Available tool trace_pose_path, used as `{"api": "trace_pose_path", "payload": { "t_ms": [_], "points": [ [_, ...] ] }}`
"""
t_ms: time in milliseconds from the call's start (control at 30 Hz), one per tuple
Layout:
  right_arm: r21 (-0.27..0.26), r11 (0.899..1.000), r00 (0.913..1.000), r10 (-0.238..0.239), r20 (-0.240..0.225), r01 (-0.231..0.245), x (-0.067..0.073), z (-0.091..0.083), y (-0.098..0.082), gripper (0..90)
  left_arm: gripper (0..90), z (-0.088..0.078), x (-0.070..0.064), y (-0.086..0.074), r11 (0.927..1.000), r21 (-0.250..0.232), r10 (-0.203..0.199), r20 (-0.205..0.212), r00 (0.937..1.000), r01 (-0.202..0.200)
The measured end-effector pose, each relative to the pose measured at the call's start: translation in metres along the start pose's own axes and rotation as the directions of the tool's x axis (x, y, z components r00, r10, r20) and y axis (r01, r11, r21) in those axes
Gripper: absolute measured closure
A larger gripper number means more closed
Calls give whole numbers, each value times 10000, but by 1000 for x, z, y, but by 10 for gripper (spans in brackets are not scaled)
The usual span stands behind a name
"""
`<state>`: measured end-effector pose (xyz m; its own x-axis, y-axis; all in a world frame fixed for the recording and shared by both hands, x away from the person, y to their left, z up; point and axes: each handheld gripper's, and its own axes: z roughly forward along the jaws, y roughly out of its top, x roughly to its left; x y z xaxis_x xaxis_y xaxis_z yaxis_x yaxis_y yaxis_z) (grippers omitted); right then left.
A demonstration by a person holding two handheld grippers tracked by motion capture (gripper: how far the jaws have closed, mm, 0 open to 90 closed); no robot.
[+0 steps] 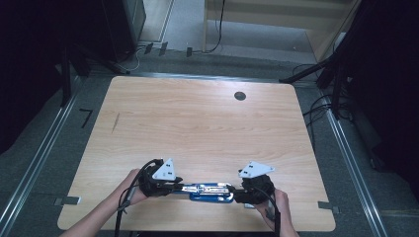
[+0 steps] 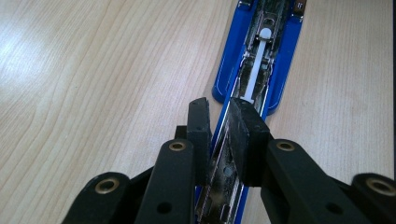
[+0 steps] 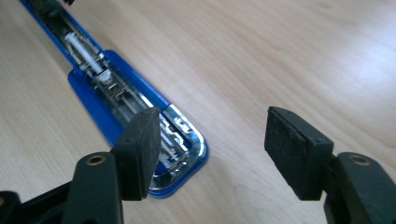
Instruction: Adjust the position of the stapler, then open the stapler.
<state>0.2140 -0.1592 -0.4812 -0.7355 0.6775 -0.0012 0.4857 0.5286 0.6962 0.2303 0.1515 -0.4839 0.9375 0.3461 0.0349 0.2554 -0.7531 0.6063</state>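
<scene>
A blue stapler (image 1: 210,190) lies opened out flat near the table's front edge, its metal staple channel facing up. My left gripper (image 1: 175,186) comes in from the left and is shut on the stapler's raised metal arm. In the left gripper view the stapler (image 2: 261,60) runs away from the jaws, and the left gripper (image 2: 219,126) pinches the arm between both pads. My right gripper (image 1: 238,190) is at the stapler's right end. In the right gripper view the right gripper (image 3: 212,140) stands open; its left finger (image 3: 140,149) overlaps the rounded chrome end of the stapler (image 3: 116,93), with bare wood between the pads.
The wooden table (image 1: 197,123) has a round cable hole (image 1: 240,96) at the back and a dark scratch (image 1: 115,122) at the left. Metal floor rails run along both sides. Cables and stand legs lie on the floor beyond the far edge.
</scene>
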Motion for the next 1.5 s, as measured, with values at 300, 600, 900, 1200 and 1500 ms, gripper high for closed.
{"api": "trace_pose_path", "payload": {
  "t_ms": [300, 600, 900, 1200, 1500],
  "points": [
    [1412, 9824, 9872, -1353, 844, 1225, -1, -10, 6, 262, 792, 1, -2, 1, 9999, -21, -118, -70, 9999, 118],
    [1369, 9905, 9970, 230, -741, -126, -16, -28, -10, 204, 852, 2, -4, 2, 10000, 17, 16, 10, 10000, -16],
    [1380, 9903, 9971, 237, -723, -135, -21, -42, -37, 271, 853, 2, -4, 3, 10000, 39, 65, 3, 10000, -65],
    [1951, 9804, 9932, -29, -1165, 258, -12, -27, -37, 323, 851, 3, -3, 3, 10000, 39, 86, 6, 10000, -86],
    [2194, 9717, 9906, -618, -1216, 876, -8, -17, -40, 415, 845, 3, -3, 3, 9999, 43, 141, 2, 9999, -141]
  ]
}}
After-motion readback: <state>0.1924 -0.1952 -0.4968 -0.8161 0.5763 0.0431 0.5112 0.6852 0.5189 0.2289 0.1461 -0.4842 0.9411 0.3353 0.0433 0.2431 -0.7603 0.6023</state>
